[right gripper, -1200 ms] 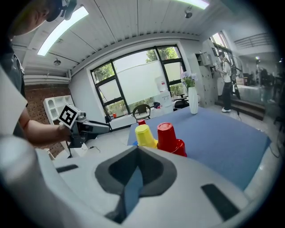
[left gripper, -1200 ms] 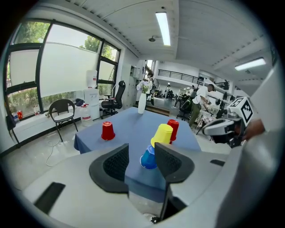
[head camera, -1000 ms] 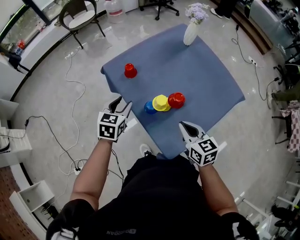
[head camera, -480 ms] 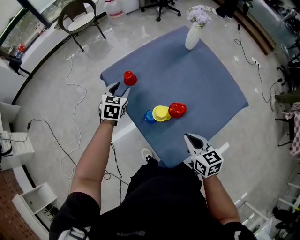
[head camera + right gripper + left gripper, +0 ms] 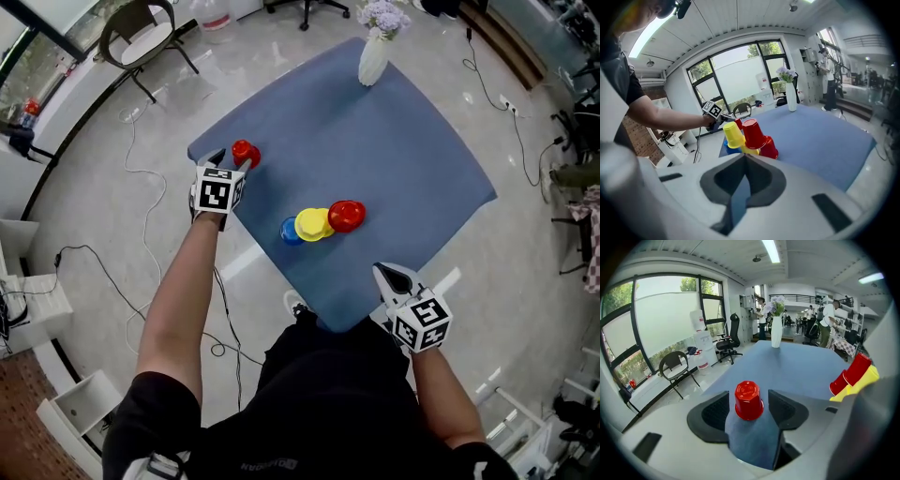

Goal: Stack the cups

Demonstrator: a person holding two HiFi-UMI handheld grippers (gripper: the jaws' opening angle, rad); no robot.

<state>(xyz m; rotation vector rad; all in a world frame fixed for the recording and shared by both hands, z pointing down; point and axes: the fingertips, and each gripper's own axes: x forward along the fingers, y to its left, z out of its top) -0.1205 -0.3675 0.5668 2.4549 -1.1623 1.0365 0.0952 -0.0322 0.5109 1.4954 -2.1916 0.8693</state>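
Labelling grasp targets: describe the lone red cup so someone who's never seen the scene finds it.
Find the blue-clothed table with a white vase at its far corner. Near its left corner, in the head view, a red cup stands upside down. Unlike the other red ones, it stands alone, well apart from the blue, yellow and red cluster nearer the middle.

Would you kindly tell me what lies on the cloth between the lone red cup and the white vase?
Nothing: the head view shows only bare blue cloth between the red cup and the vase.
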